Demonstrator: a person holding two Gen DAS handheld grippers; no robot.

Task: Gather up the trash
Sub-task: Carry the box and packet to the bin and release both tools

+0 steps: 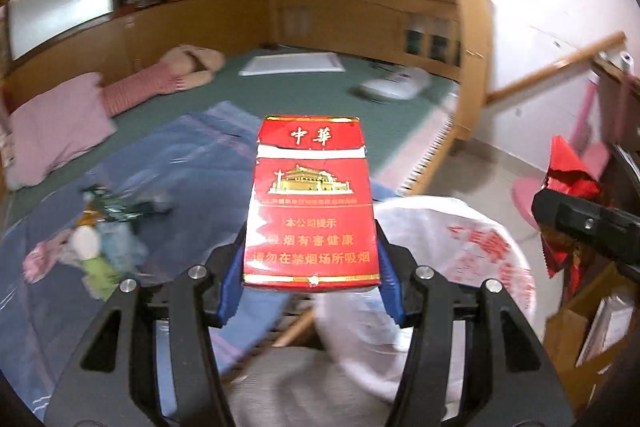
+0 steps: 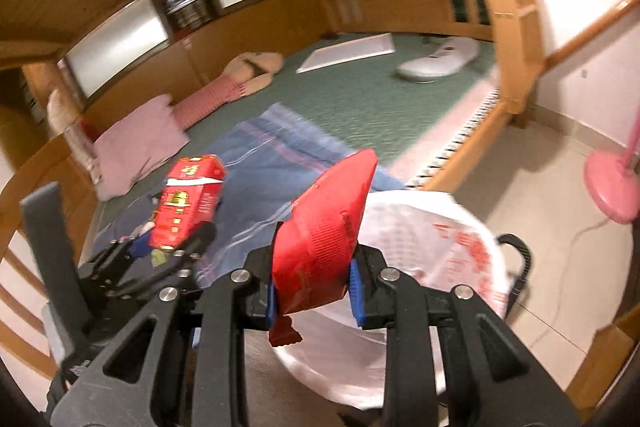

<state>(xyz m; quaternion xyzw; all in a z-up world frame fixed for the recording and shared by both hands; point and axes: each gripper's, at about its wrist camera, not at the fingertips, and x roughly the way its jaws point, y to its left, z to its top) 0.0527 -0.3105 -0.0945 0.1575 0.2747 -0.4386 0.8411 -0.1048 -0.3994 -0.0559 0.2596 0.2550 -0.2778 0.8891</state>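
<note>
Trash in both grips: my left hand-held gripper (image 1: 312, 263) clamps a red cigarette pack (image 1: 312, 203), my right hand-held gripper (image 2: 314, 287) pinches a red snack wrapper (image 2: 324, 231). Both hover near the white bag-lined bin (image 2: 460, 251); next I'd centre over its mouth and release.

A home bedroom: a wooden bed frame (image 1: 472, 39) with a green mattress (image 1: 312, 95) fills the middle of the frame, a pink pillow (image 1: 56, 131) and a blue blanket (image 1: 188, 163) lie at the left, and a pale tiled floor (image 2: 532, 195) with a pink fan base (image 2: 612, 183) shows at the right.
</note>
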